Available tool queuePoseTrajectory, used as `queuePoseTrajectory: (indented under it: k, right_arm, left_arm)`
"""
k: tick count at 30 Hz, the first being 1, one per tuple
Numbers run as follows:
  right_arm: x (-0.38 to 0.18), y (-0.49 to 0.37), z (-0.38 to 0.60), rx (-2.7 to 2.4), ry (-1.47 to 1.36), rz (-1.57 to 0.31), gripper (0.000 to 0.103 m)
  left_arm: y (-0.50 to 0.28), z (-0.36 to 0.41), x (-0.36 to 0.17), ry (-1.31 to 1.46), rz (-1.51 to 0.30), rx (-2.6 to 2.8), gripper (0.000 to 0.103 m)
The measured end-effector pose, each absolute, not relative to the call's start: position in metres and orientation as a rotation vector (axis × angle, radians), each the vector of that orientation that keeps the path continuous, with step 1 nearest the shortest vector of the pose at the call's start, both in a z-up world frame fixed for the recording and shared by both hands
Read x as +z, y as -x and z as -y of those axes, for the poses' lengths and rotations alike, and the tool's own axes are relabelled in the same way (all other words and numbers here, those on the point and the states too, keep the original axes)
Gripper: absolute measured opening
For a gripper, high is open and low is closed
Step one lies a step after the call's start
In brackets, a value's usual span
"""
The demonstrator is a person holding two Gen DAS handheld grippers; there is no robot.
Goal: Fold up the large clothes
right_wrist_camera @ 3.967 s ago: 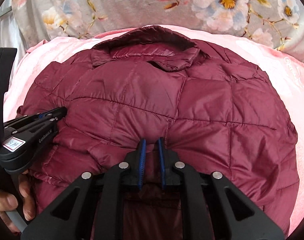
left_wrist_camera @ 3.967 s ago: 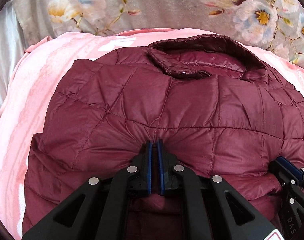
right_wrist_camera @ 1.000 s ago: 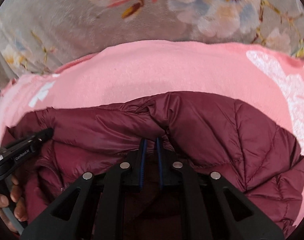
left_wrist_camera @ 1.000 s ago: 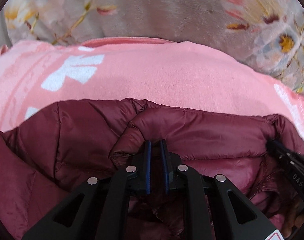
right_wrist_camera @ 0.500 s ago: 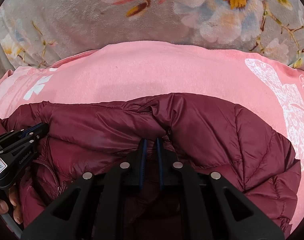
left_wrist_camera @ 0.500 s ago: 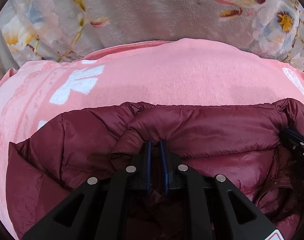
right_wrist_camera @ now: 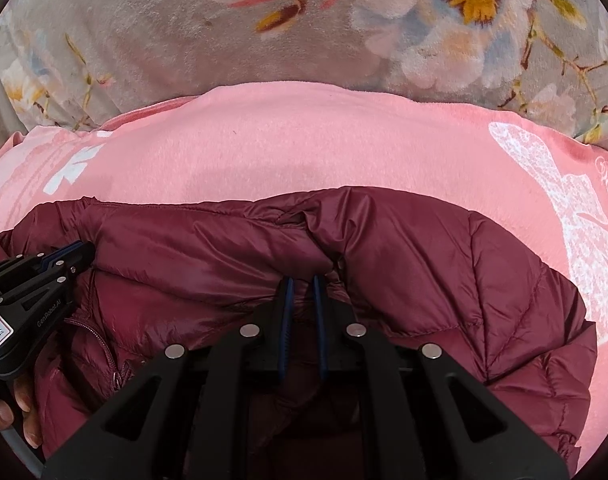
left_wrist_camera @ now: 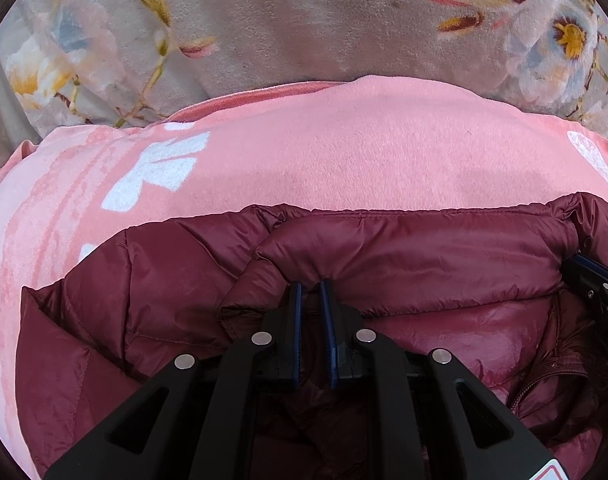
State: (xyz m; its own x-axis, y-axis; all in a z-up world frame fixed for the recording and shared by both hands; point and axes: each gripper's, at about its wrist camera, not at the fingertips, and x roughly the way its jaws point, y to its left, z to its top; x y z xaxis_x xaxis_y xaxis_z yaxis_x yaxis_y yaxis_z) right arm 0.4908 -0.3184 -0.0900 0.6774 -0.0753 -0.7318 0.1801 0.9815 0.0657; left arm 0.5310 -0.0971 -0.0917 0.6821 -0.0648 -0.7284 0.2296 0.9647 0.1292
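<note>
A maroon quilted puffer jacket [left_wrist_camera: 424, 256] lies on a pink blanket [left_wrist_camera: 344, 152], folded over on itself so its far edge is a rounded fold. My left gripper [left_wrist_camera: 309, 292] is shut on the jacket's folded edge. My right gripper [right_wrist_camera: 302, 286] is shut on the same edge further right of the jacket [right_wrist_camera: 444, 264]. The right gripper shows at the left wrist view's right edge [left_wrist_camera: 596, 292]; the left gripper shows at the right wrist view's left edge [right_wrist_camera: 36, 276], with a hand below it. A zipper [right_wrist_camera: 104, 340] lies under the fold.
The pink blanket [right_wrist_camera: 304, 148] with white prints extends beyond the jacket on all far sides. A grey floral bedcover [right_wrist_camera: 264, 32] lies behind it, also in the left wrist view [left_wrist_camera: 304, 20].
Four seconds ago the jacket lay spread with collar visible; both grippers carried its near edge forward over the collar. In the last second both grippers pulled back slightly, showing more blanket.
</note>
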Motion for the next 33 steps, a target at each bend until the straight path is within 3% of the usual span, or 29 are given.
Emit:
queuePoseTrajectory:
  k: [18, 20, 21, 22, 23, 24, 25, 33]
  right_arm:
    - [-0.089, -0.495, 0.314, -0.155, -0.112, -0.830, 0.009]
    - [-0.084, -0.483, 0.310, -0.169, -0.065, -0.861, 0.010]
    - [-0.076, -0.468, 0.309, -0.180, -0.066, -0.865, 0.010]
    - [-0.069, -0.450, 0.311, -0.172, -0.087, -0.854, 0.016]
    - [-0.060, -0.425, 0.314, -0.158, -0.118, -0.836, 0.039]
    - [-0.051, -0.394, 0.318, -0.142, -0.150, -0.805, 0.050]
    - [-0.046, -0.371, 0.322, -0.133, -0.166, -0.783, 0.061]
    - [-0.050, -0.152, 0.367, -0.204, -0.330, -0.788, 0.069]
  left_arm:
    - [-0.536, 0.110, -0.094, -0.315, -0.797, -0.119, 0.014]
    - [-0.527, 0.106, -0.089, -0.330, -0.797, -0.107, 0.018]
    - [-0.515, 0.098, -0.083, -0.323, -0.804, -0.089, 0.025]
    - [-0.504, 0.091, -0.079, -0.305, -0.801, -0.085, 0.040]
    - [-0.489, 0.081, -0.073, -0.278, -0.792, -0.099, 0.051]
    - [-0.472, 0.070, -0.068, -0.257, -0.780, -0.112, 0.066]
    - [-0.447, 0.053, -0.063, -0.240, -0.760, -0.134, 0.069]
    - [-0.308, -0.069, -0.071, -0.115, -0.868, -0.174, 0.076]
